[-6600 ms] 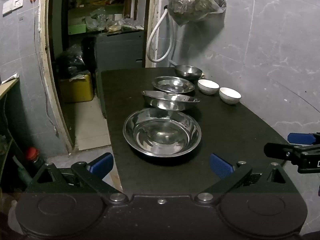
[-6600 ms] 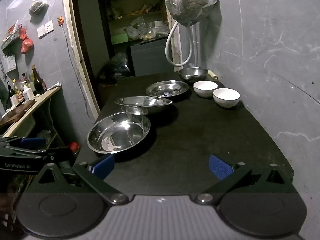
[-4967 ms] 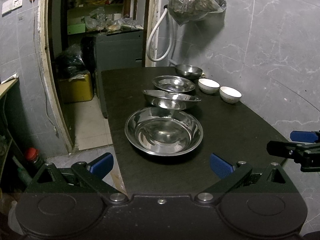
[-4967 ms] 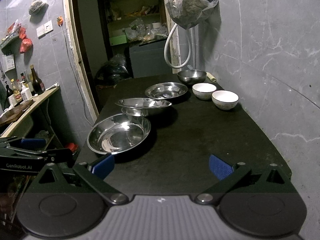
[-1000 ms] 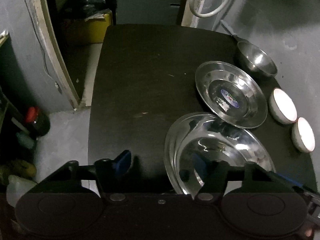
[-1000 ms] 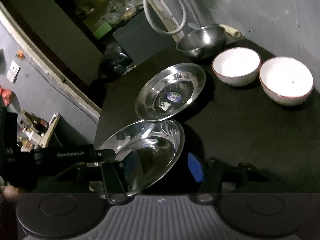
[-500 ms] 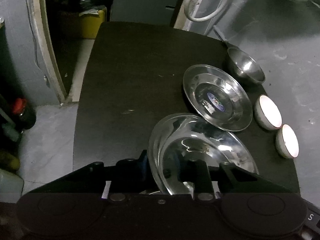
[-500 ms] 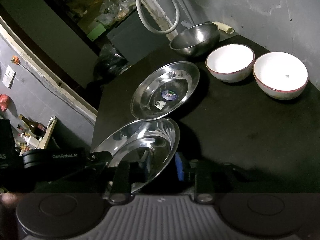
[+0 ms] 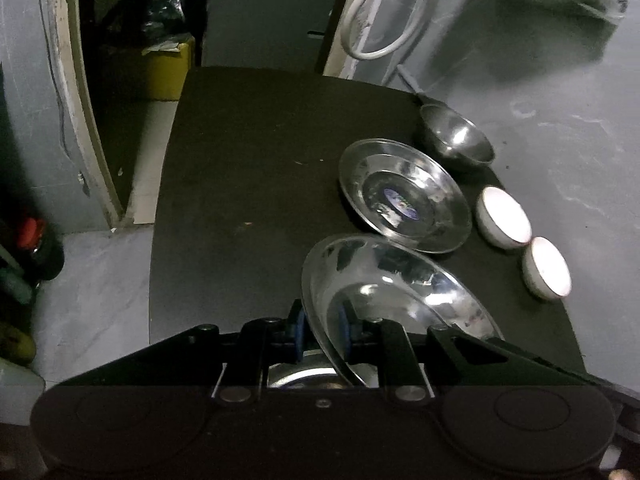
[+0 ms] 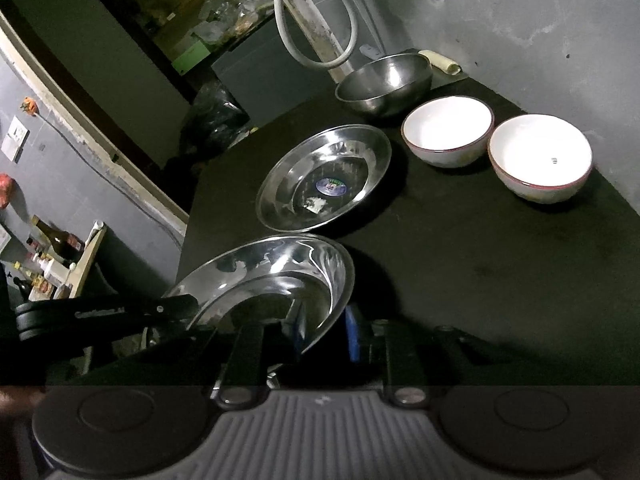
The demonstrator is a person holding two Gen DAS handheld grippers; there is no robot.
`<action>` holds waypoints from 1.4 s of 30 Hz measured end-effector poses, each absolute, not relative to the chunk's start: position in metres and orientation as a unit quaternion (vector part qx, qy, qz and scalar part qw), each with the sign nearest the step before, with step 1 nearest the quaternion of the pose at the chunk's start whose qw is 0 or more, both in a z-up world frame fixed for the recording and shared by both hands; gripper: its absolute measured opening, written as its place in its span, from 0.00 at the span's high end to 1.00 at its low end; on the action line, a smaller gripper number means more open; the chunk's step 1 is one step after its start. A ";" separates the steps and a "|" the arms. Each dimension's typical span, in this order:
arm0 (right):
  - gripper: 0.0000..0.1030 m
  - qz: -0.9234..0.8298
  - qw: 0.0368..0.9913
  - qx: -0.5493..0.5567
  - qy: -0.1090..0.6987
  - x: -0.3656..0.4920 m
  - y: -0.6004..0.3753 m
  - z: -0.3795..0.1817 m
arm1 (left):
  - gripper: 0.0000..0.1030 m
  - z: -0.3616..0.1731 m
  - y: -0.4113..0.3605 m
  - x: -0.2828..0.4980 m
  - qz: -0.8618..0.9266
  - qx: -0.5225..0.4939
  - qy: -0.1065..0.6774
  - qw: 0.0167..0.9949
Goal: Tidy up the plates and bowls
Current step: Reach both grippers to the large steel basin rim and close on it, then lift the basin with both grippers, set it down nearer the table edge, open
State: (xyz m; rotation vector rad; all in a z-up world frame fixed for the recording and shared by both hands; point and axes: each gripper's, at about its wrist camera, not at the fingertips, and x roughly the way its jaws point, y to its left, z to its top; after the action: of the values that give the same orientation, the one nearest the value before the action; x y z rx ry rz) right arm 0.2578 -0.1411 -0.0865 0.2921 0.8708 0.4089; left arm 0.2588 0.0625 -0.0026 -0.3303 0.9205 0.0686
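dim grey walls close round a black table (image 9: 240, 184) that fills the middle of both frames. low in the frame of each view, both grippers have just been closing on one steel plate (image 9: 384, 280), and now they pinch it: the left gripper (image 9: 320, 332) has its blue pads on either side of the plate's left rim, the right gripper (image 10: 324, 332) clamps the opposite rim, seen low centre in the right view. the plate sits tilted between them, its bowl facing up and away, its width running from one gripper to the other. under it, at the bottom of the left view, a sliver of another plate (image 9: 300, 378) shows. just beyond, toward upper right, lies a flat plate with a sticker (image 10: 324, 176); further up stands a steel bowl (image 10: 384, 80), and two white bowls (image 10: 448, 130) sit to the right. i'd judge the sticker plate the likely stacking spot, straight ahead of both grippers, neither clearly nearer.
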 end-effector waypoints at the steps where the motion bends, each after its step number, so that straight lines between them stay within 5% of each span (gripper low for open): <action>1: 0.78 0.197 0.878 0.134 0.416 0.256 -0.142 -0.085 | 0.82 0.000 0.061 0.254 0.030 -0.157 0.437 0.885; 42: 0.75 0.308 0.854 -0.105 0.405 0.160 -0.084 -0.079 | 0.69 -0.016 0.063 0.144 0.071 -0.105 0.472 0.872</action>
State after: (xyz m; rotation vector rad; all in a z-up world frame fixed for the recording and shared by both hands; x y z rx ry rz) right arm 0.1602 -0.0843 -0.0791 -0.2204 0.8521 0.6475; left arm 0.1440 0.0632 -0.0164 -0.2204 0.9872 0.1488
